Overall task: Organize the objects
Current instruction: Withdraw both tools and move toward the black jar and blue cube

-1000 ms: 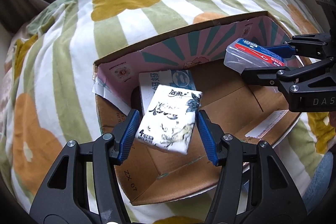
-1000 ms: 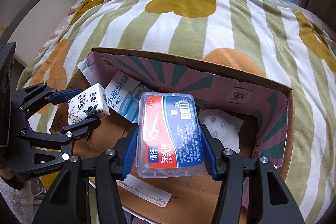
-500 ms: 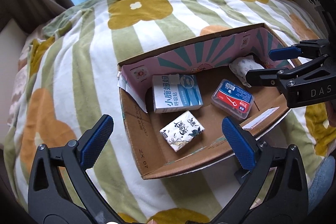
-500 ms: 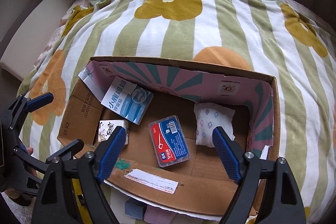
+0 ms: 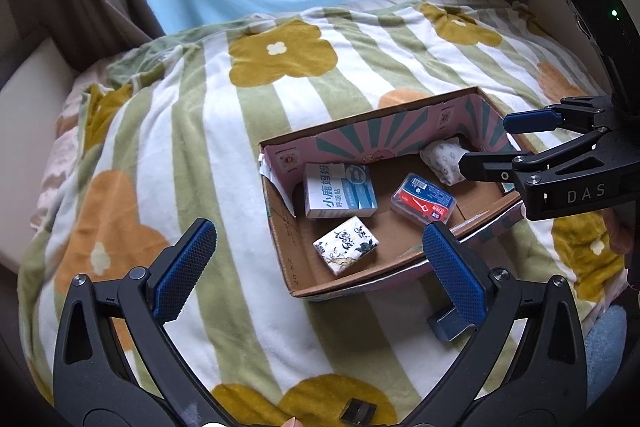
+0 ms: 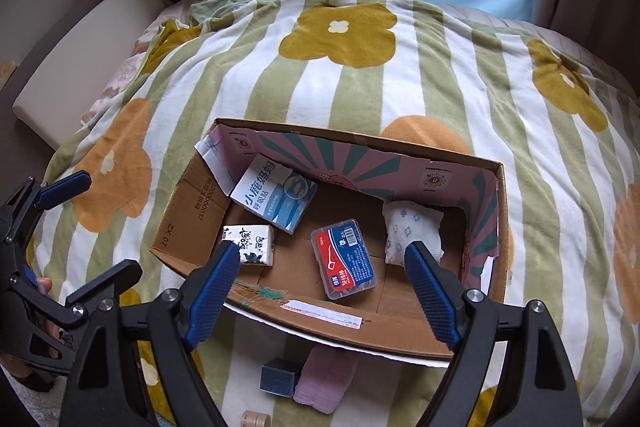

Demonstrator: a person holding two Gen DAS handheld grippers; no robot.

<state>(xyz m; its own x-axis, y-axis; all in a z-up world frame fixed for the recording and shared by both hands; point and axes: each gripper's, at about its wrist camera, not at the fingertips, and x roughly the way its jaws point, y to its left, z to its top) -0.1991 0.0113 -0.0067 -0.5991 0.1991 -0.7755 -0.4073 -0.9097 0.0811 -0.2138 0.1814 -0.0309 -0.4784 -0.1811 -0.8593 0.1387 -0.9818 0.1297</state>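
An open cardboard box (image 5: 286, 259) (image 6: 192, 199) lies on a flowered blanket. Inside lie a white floral tissue pack (image 5: 346, 245) (image 6: 250, 245), a blue-and-white carton (image 5: 340, 191) (image 6: 276, 197), a clear floss-pick case with a red-and-blue label (image 5: 422, 199) (image 6: 344, 263) and a small patterned white pouch (image 5: 444, 161) (image 6: 412, 231). My left gripper (image 5: 316, 275) is open and empty, held back above the box's near left corner. My right gripper (image 6: 320, 291) is open and empty above the box's near edge; it also shows in the left wrist view (image 5: 496, 139).
A dark blue block (image 6: 280, 377) (image 5: 450, 325) and a folded pink cloth (image 6: 324, 381) lie on the blanket (image 6: 340, 75) in front of the box. A tape roll (image 6: 256, 419) sits at the bottom edge. A light blue curtain hangs behind.
Both grippers opened and let go: the tissue pack and the floss-pick case dropped into the box. Both grippers then pulled back and up, away from the box.
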